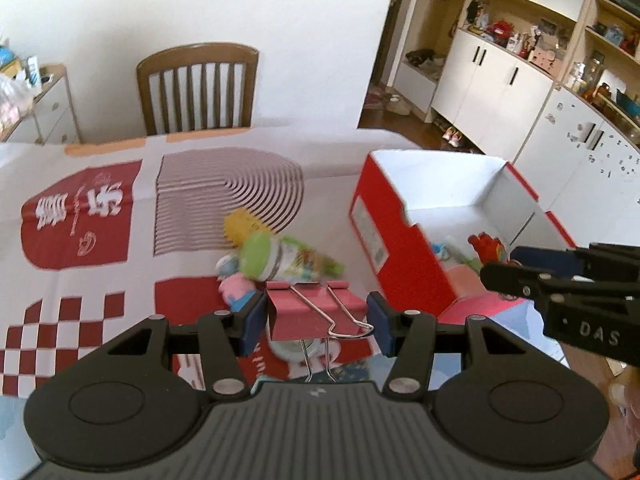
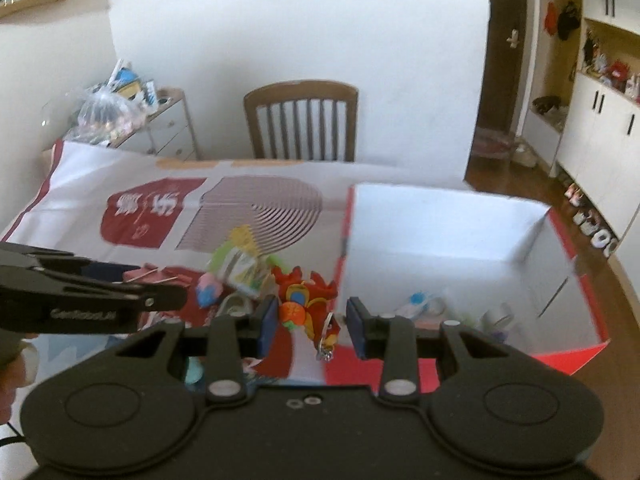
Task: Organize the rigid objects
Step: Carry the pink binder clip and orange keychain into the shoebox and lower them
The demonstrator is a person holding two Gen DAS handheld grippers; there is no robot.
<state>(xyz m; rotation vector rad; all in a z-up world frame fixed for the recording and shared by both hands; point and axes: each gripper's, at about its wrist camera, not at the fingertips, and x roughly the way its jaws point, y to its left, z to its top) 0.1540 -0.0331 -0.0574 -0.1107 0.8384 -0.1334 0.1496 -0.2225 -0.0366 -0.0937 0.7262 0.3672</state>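
My left gripper (image 1: 316, 320) is shut on a pink binder clip (image 1: 312, 312) and holds it above the table, left of the red box (image 1: 384, 236). My right gripper (image 2: 312, 322) holds a red and orange toy figure (image 2: 306, 304) with a metal key ring between its pads, near the box's (image 2: 560, 360) left wall. The right gripper also shows in the left wrist view (image 1: 504, 272), over the box. A green-capped bottle (image 1: 280, 258), a yellow item (image 1: 242, 224) and a small pink toy (image 1: 236, 288) lie on the table.
The open box has white inner walls and holds several small items (image 2: 424, 304). A patterned red and white cloth (image 1: 80, 216) covers the table. A wooden chair (image 1: 196, 88) stands at the far edge. Cabinets (image 1: 500, 80) are at the right.
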